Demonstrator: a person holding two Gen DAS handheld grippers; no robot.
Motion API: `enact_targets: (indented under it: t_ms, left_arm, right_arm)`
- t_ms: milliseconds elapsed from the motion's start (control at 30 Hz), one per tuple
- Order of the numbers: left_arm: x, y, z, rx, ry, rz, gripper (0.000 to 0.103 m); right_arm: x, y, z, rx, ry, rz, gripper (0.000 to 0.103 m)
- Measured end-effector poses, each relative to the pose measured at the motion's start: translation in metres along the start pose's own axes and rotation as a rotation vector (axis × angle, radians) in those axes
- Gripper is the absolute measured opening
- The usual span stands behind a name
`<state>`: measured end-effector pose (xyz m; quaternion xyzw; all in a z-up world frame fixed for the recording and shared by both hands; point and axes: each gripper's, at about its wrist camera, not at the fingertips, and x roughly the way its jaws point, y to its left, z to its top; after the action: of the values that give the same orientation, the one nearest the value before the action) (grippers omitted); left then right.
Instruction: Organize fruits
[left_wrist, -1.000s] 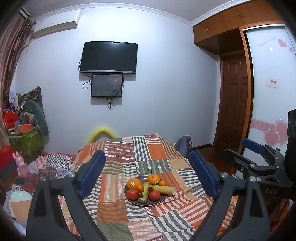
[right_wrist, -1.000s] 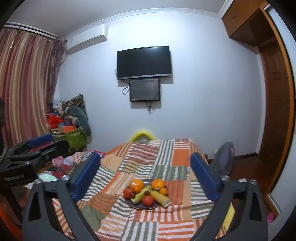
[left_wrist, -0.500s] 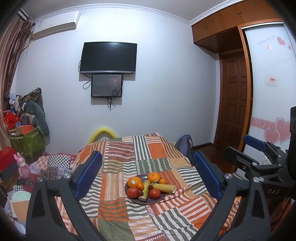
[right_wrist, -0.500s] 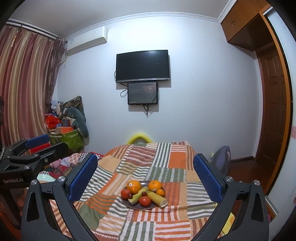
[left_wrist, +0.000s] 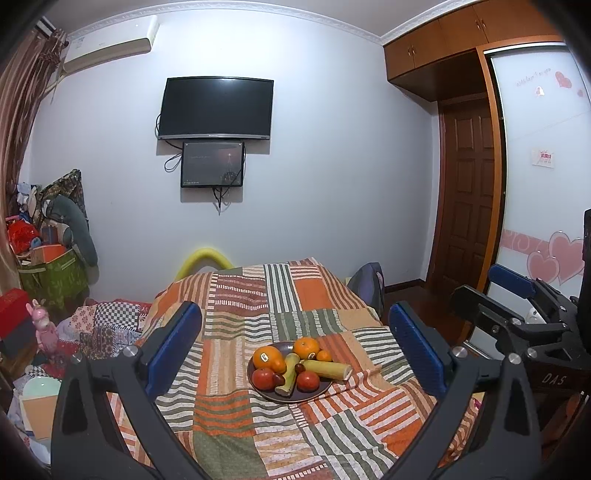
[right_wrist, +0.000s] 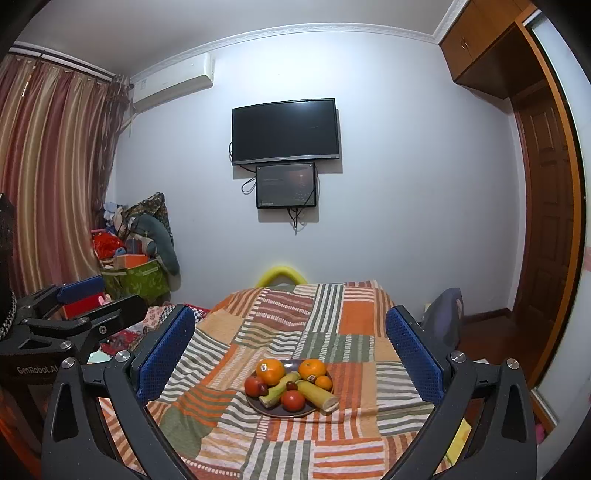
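From my left claw (left_wrist: 295, 347) I see its jaws standing wide, having just been opening, with nothing between them; the dark plate (left_wrist: 271, 397) of fruit sits ahead on the patchwork blanket (left_wrist: 240, 295), centred in the gap and well apart from both blue pads (left_wrist: 173, 347). On the plate, going left to right, lie a stickered orange (left_wrist: 269, 359) whose label I cannot read, a red apple (left_wrist: 263, 378), a green-yellow stalk (left_wrist: 289, 373), a second orange (left_wrist: 306, 347) and a thicker stalk (left_wrist: 327, 369). Off to the right my other tool shows the letters "DAS" on its body. My right claw (right_wrist: 290, 350) is equally wide and holds nothing, the same plate (right_wrist: 255, 404) ahead between its pads (right_wrist: 162, 352). To its left the left tool's body reads "GenRobot.AI". Writing on the wall screens is too small to read.
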<state>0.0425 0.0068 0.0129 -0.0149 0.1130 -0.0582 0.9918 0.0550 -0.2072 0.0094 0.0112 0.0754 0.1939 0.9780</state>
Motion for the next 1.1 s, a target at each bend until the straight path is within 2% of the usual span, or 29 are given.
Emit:
enact_targets:
  t_ms: [1100]
  left_arm:
    - [0.0011, 0.0010, -0.0013, 0.010, 0.010, -0.010, 0.103]
  right_arm:
    - [-0.0037, 0.0012, 0.0017, 0.006, 0.004, 0.000, 0.103]
